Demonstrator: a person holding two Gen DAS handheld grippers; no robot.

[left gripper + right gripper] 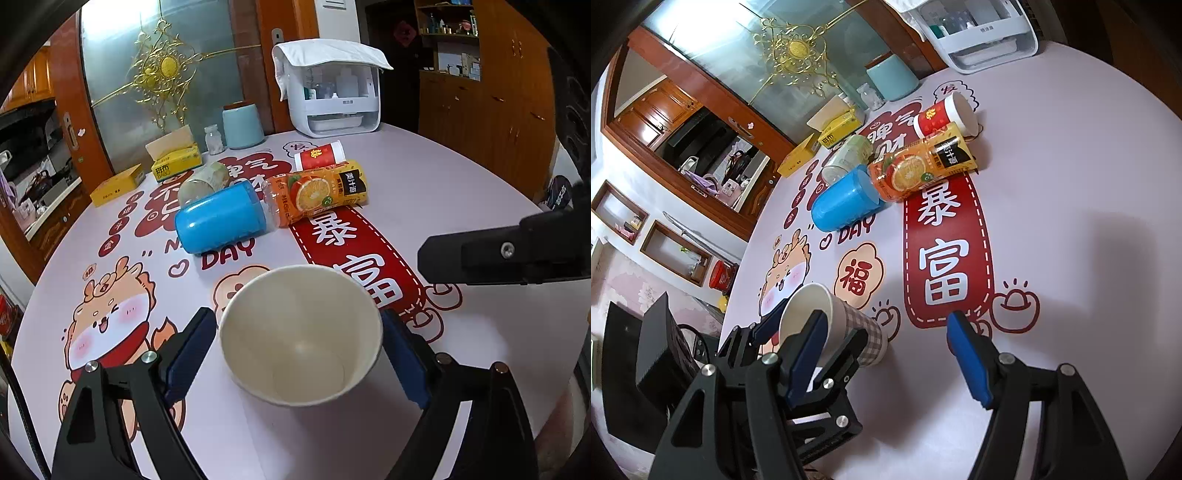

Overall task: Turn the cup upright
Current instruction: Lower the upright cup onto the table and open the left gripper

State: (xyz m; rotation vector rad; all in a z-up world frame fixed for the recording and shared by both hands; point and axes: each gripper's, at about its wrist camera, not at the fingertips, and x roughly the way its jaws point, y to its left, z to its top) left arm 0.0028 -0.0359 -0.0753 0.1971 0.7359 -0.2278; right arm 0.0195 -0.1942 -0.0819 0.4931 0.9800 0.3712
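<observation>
The left gripper (299, 350) has its blue pads (190, 354) set on either side of the paper cup (301, 334), seemingly pressing its wall. The right gripper (886, 360) hangs with its fingers (967, 360) spread wide, nothing between them, just beside the left

White paper cup with checked beige outer wall (301, 336) (834, 325), empty, stood tilted on its base, mouth open upward, on the printed tablecloth's near edge
</observation>
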